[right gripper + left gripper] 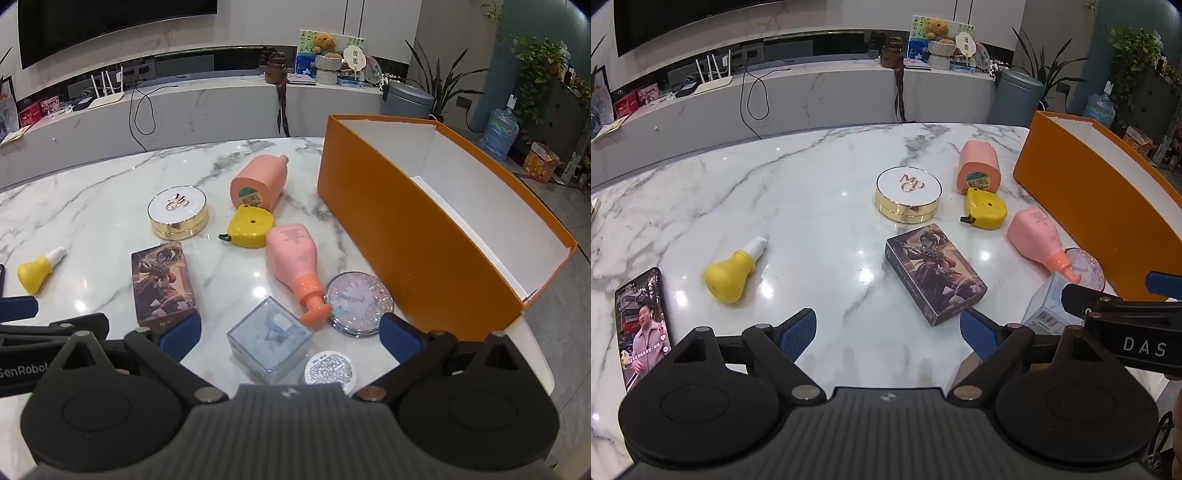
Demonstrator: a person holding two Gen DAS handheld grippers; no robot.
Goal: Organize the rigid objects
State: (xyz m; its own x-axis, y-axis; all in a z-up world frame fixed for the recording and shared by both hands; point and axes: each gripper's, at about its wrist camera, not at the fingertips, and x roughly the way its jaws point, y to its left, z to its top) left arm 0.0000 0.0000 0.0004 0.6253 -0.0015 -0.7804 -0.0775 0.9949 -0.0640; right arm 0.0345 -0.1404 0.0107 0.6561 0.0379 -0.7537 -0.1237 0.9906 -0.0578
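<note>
An open orange box [413, 236] [1100, 206] stands at the table's right. Loose on the marble lie a dark card box [934, 273] [162, 284], a gold compact [908, 194] [178, 212], a yellow tape measure [986, 208] [251, 226], two pink bottles [295, 266] [260, 181], a glitter compact [359, 303], a clear blue cube box [269, 341], a white jar [330, 371] and a small yellow bottle [733, 271]. My left gripper [888, 332] is open and empty just short of the card box. My right gripper [291, 336] is open, with the cube box between its fingers.
A phone [641, 326] with its screen lit lies at the table's left edge. A marble counter [775, 99] with clutter runs behind the table. A grey bin [406, 99] and plants stand at the back right.
</note>
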